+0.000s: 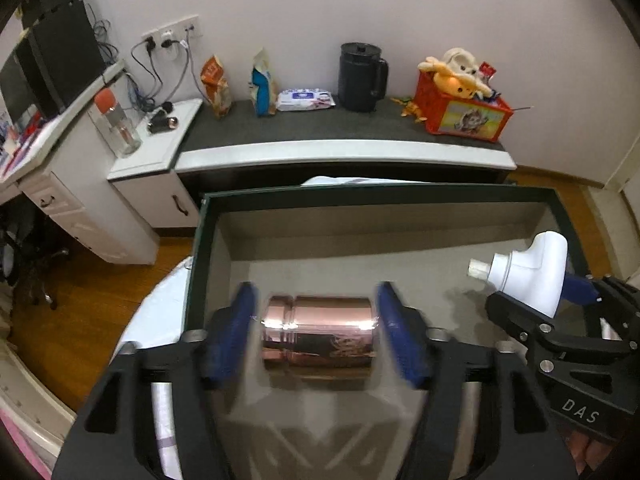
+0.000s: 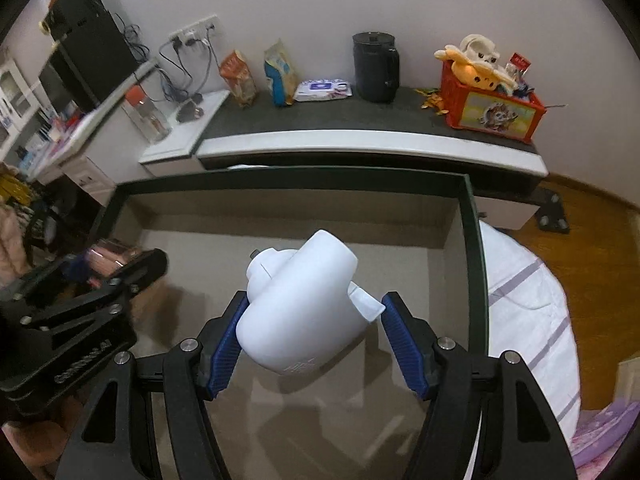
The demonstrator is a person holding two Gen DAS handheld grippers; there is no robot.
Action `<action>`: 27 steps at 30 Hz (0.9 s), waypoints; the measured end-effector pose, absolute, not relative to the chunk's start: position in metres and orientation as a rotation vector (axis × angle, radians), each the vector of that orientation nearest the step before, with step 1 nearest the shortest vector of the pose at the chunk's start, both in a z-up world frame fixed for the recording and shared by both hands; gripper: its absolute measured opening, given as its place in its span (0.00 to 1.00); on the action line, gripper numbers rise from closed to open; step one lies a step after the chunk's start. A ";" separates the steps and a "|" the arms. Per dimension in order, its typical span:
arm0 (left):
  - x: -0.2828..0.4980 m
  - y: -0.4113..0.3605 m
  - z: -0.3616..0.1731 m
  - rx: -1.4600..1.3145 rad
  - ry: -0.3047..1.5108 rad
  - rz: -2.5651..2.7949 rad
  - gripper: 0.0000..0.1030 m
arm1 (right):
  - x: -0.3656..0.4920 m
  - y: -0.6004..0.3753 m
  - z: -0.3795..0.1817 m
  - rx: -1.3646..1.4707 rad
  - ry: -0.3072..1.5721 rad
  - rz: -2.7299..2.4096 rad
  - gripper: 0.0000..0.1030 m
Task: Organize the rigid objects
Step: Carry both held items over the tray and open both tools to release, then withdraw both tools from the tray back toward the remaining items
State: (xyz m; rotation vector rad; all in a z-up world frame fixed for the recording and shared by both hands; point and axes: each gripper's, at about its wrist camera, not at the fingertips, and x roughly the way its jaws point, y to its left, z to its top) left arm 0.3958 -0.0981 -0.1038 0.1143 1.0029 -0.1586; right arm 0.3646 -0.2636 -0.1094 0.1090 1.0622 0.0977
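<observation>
1. Left gripper (image 1: pixel 316 334) hangs over the open box (image 1: pixel 208 240). A copper cylinder (image 1: pixel 318 332) lies crosswise between its blue pads (image 1: pixel 244 328), long axis running pad to pad, neck end toward the left pad.
2. The fingers are motion-blurred, so I cannot tell whether the pads press on the cylinder or stand just off its ends. Can't tell either if it rests on the box floor or hangs above it.
3. Right gripper (image 2: pixel 310 330) holds a white plastic part (image 2: pixel 296 304) w/ a short nozzle (image 2: pixel 366 304). Left pad touches the body. Right pad (image 2: pixel 400 336) is at the nozzle tip, a thin gap may remain; grip looks light, not certain.
4. Seen from the left gripper, the white part is ahead & to the right, over the box's right half, just beside the right gripper's frame.
5. Key relation: both items are already over the box, cylinder left, white part right, well apart. Likely next step is setting each down on its own side, axes unchanged.
</observation>
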 end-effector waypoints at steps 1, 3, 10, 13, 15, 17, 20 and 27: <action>0.396 -0.097 -0.103 0.115 0.996 -0.155 0.86 | 0.364 -0.263 -0.110 0.101 1.058 0.092 0.71; 0.394 -0.094 -0.099 0.120 0.979 -0.140 0.89 | 0.362 -0.265 -0.108 0.112 1.042 0.081 0.79; 0.368 -0.076 -0.072 0.092 0.929 -0.144 0.92 | 0.348 -0.270 -0.095 0.152 1.028 0.075 0.80; 0.341 -0.063 -0.051 0.062 0.877 -0.139 0.94 | 0.325 -0.274 -0.081 0.195 0.996 0.090 0.80; 0.313 -0.049 -0.035 0.034 0.837 -0.140 0.98 | 0.298 -0.276 -0.067 0.225 0.954 0.110 0.80; 0.287 -0.040 -0.024 0.023 0.802 -0.133 0.99 | 0.273 -0.276 -0.057 0.233 0.920 0.116 0.80; 0.250 -0.027 -0.011 0.013 0.765 -0.123 1.00 | 0.230 -0.276 -0.043 0.232 0.872 0.114 0.80; 0.161 -0.004 -0.008 -0.026 0.742 -0.131 1.00 | 0.140 -0.275 -0.028 0.254 0.806 0.097 0.80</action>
